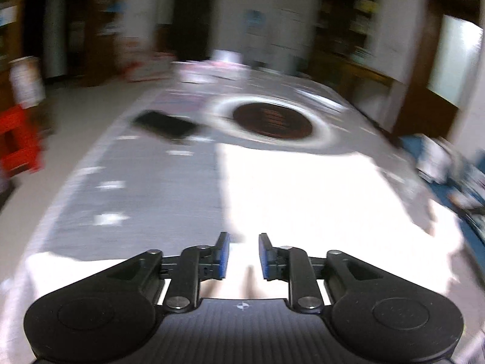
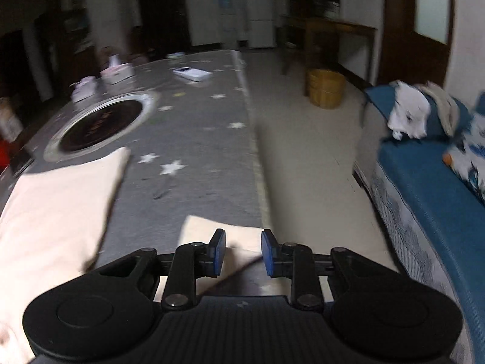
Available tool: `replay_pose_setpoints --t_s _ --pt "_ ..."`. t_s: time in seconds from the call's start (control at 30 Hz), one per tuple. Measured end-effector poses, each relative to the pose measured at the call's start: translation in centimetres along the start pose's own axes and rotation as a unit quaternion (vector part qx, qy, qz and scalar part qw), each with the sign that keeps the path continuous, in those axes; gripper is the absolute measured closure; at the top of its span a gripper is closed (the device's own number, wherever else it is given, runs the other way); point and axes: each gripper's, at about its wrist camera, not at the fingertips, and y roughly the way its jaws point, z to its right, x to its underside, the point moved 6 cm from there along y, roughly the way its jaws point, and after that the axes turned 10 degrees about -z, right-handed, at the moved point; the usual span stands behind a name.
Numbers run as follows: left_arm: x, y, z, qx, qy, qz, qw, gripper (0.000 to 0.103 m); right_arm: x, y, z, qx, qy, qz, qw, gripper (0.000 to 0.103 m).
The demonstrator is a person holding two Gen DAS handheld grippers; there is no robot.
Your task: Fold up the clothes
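Note:
A pale cream garment [image 1: 318, 200] lies spread on the grey star-patterned tablecloth [image 1: 145, 188]; it looks overexposed white in the left wrist view. My left gripper [image 1: 243, 256] is open just above the garment's near part, holding nothing. In the right wrist view the garment's body [image 2: 57, 200] lies at the left and a sleeve or corner [image 2: 212, 230] lies right under my right gripper [image 2: 243, 253]. The right gripper is open and empty, near the table's right edge. Both views are motion-blurred.
A round dark inset with a metal rim [image 1: 272, 119] sits mid-table. A black flat object [image 1: 165, 124] lies left of it. A tissue box [image 2: 118, 72] and a white box [image 2: 192, 74] stand farther back. A blue sofa [image 2: 424, 188] and a yellow bucket [image 2: 326, 88] are at the right.

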Motion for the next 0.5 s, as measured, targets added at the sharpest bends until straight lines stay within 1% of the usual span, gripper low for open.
replay_pose_setpoints --t_s 0.03,0.1,0.17,0.23,0.27,0.3,0.37,0.43,0.5 --pt "-0.1 0.4 2.0 0.021 0.023 -0.001 0.9995 0.068 -0.1 0.3 0.5 -0.002 0.012 -0.002 1.000 0.078" --pt "-0.3 1.1 6.1 0.064 0.068 -0.004 0.9957 0.060 -0.2 0.9 1.5 -0.006 0.035 -0.007 0.999 0.078" --pt "-0.3 1.8 10.1 0.101 0.111 -0.008 0.9886 0.056 -0.3 1.5 2.6 -0.009 0.059 -0.011 0.998 0.078" --pt "0.2 2.3 13.6 0.127 0.156 -0.004 0.9795 0.052 -0.4 2.1 3.6 -0.013 0.082 -0.016 0.996 0.080" --pt "0.5 2.5 15.2 0.136 0.178 -0.004 0.9747 0.049 -0.4 2.5 4.1 -0.015 0.094 -0.018 0.995 0.084" --pt "0.8 2.9 16.6 0.143 0.198 -0.004 0.9697 0.049 -0.5 2.5 4.2 -0.015 0.095 -0.018 0.995 0.095" --pt "1.4 4.0 18.7 0.145 0.224 -0.010 0.9638 0.049 -0.6 2.1 3.7 -0.017 0.085 -0.013 0.996 0.098" --pt "1.9 5.1 20.1 0.137 0.237 -0.018 0.9617 0.049 -1.0 1.3 3.0 -0.015 0.068 0.002 0.998 0.100" --pt "2.4 5.8 20.9 0.136 0.244 -0.026 0.9598 0.050 -1.4 -0.2 2.7 -0.017 0.056 0.027 0.998 0.100"
